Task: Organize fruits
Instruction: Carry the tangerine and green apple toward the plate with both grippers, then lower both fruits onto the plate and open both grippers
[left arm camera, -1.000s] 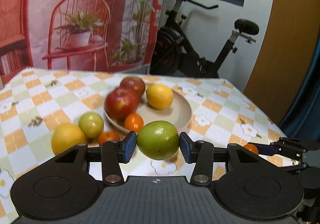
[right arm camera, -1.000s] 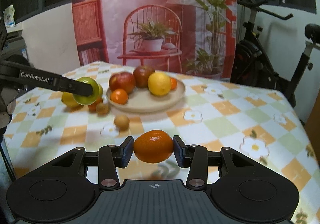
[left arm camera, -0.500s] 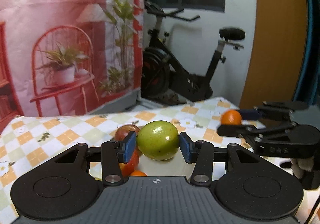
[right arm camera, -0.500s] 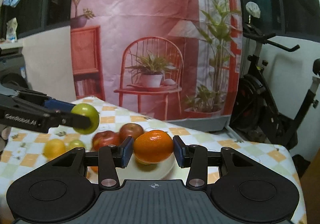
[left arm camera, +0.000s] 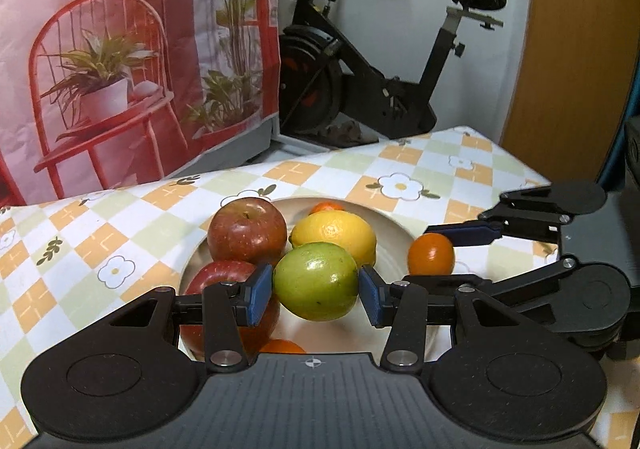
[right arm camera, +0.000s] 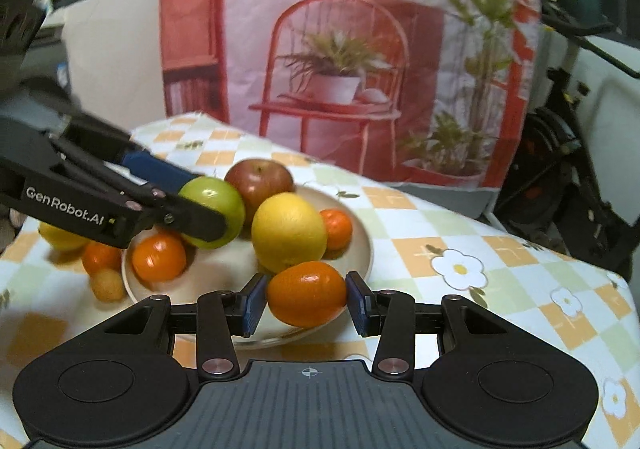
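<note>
Cream ceramic: the plate (left arm camera: 404, 227) sits on a checked tablecloth (left arm camera: 120, 233) and serves as the collecting point for the fruit.
Left gripper (left arm camera: 316, 291): fingers pinch a green apple (left arm camera: 316, 281) at its widest part, blue pads pressing on both sides.
Left hold, reason: gripping across the middle keeps the round fruit from rolling out; it hangs above the plate's near half, probably about to be set down.
Right gripper (right arm camera: 306, 301): fingers pinch a mandarin (right arm camera: 306, 293) the same way, pads touching each end.
Right hold, reason: the mandarin hovers over the plate's near rim, judged to be waiting for a free spot.
Plate contents: two red apples (left arm camera: 246, 231), one behind the other, a lemon (left arm camera: 334, 231) beside them, a small orange (right arm camera: 336, 229) behind the lemon and another orange (right arm camera: 158, 257) at the near left edge.
Free space: the bare patch in front of the lemon, under both held fruits.
Off the plate: in the right wrist view, an orange fruit (right arm camera: 100, 257), a small tan fruit (right arm camera: 106, 285) and a yellow one (right arm camera: 60, 237) lie on the cloth just beside the rim, partly hidden by the left gripper.
Risk: both grippers converge on one small gap, so the fingers may bump each other or nudge the lemon.
Progress: roughly half gathered, judging by the strays.
</note>
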A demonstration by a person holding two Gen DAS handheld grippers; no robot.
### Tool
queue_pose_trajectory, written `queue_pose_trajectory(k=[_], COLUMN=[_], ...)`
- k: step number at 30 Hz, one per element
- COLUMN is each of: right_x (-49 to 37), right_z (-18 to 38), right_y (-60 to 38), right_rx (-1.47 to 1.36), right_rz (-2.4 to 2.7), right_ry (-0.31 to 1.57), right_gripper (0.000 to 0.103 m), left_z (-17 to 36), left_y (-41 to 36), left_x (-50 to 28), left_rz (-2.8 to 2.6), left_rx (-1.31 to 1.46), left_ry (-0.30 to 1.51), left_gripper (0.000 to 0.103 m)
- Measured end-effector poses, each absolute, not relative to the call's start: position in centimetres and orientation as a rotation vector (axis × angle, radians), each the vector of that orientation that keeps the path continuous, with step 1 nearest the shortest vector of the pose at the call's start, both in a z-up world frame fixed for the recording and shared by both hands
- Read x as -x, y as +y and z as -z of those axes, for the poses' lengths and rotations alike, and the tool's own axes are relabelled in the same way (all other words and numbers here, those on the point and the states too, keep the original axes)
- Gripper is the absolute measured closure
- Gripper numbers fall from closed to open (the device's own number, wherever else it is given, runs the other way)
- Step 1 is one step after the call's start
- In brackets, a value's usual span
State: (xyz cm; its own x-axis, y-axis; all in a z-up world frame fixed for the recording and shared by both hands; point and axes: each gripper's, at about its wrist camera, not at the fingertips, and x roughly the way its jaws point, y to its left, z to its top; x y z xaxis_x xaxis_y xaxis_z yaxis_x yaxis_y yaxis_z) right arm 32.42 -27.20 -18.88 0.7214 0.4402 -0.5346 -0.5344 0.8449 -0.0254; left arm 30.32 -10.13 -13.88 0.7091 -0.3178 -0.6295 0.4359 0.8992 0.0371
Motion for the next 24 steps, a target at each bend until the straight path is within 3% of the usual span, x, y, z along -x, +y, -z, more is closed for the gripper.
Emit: queue_pose_trajectory(k=[14, 24], right_x=[-34.9, -33.7], right_z=[20.3, 19.8], right_y=[-25.9, -26.3], right_rx=[0.259, 0.24], right_rz=[-0.576, -0.567], right_ry=[0.537, 0.532], right_gripper=[0.064, 0.055], left_z=[14.5, 14.2], left_y=[-11.2, -11.1], left_x=[-31.5, -31.4], left_rz=[0.446, 0.436], left_rx=[-0.24, -0.21], left_ry=[0.667, 0.668], left_gripper=[0.052, 0.052])
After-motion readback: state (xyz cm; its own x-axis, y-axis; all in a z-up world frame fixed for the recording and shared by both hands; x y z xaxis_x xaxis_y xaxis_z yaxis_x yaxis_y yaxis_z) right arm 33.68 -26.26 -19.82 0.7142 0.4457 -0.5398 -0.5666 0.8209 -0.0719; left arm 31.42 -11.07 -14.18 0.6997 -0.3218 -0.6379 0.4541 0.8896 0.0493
